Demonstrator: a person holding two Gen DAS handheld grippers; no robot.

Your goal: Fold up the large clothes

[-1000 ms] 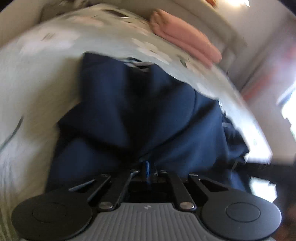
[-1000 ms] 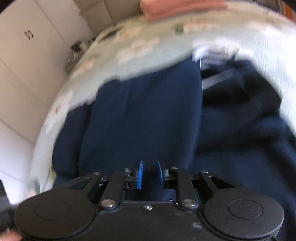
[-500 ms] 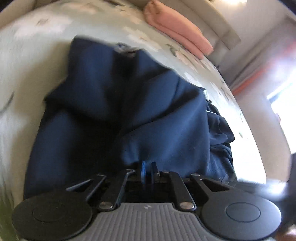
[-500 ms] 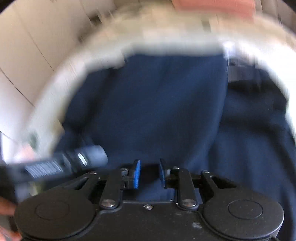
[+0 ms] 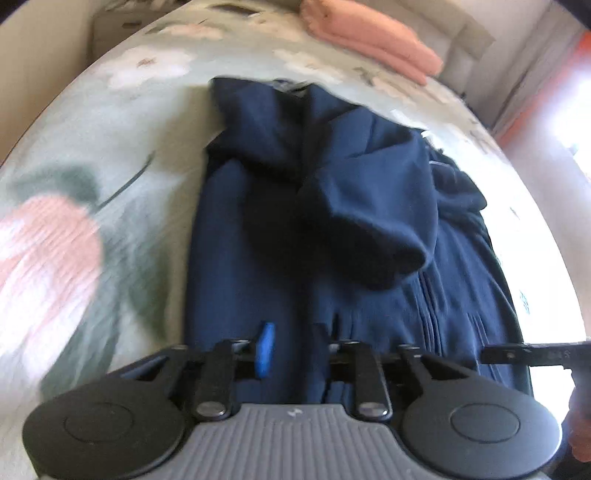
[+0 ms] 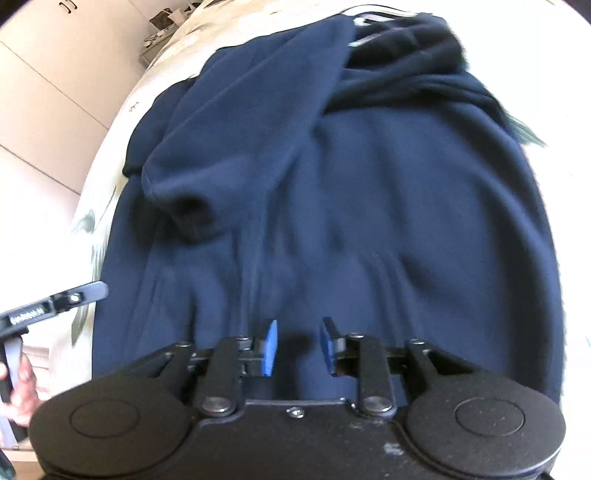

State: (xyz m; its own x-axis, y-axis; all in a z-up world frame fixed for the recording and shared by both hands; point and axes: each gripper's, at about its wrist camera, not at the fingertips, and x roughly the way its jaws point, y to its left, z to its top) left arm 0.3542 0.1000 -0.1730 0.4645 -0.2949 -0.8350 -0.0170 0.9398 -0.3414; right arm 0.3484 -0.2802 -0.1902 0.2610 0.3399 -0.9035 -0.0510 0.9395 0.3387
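Observation:
A large navy blue garment point(image 5: 332, 206) lies lengthwise on the bed, with one sleeve point(image 5: 369, 221) folded across its body. In the right wrist view the same garment point(image 6: 369, 206) fills the frame, the sleeve point(image 6: 229, 122) lying on its left side. My left gripper point(image 5: 295, 347) is open just above the garment's near hem, with nothing between its blue pads. My right gripper point(image 6: 299, 345) is open and empty over the near hem too. Part of the left tool point(image 6: 55, 301) shows at the left edge of the right wrist view.
The bed has a pale floral cover point(image 5: 110, 147). A folded pink cloth point(image 5: 369, 33) lies at the bed's far end. White cupboard doors point(image 6: 44, 74) stand to the left of the bed. The right tool point(image 5: 535, 354) shows at the right edge.
My left gripper was shut on the garment's cloth and has opened, letting it drop flat. The sleeve now lies folded across the body. Both grippers have drawn back toward the near hem.

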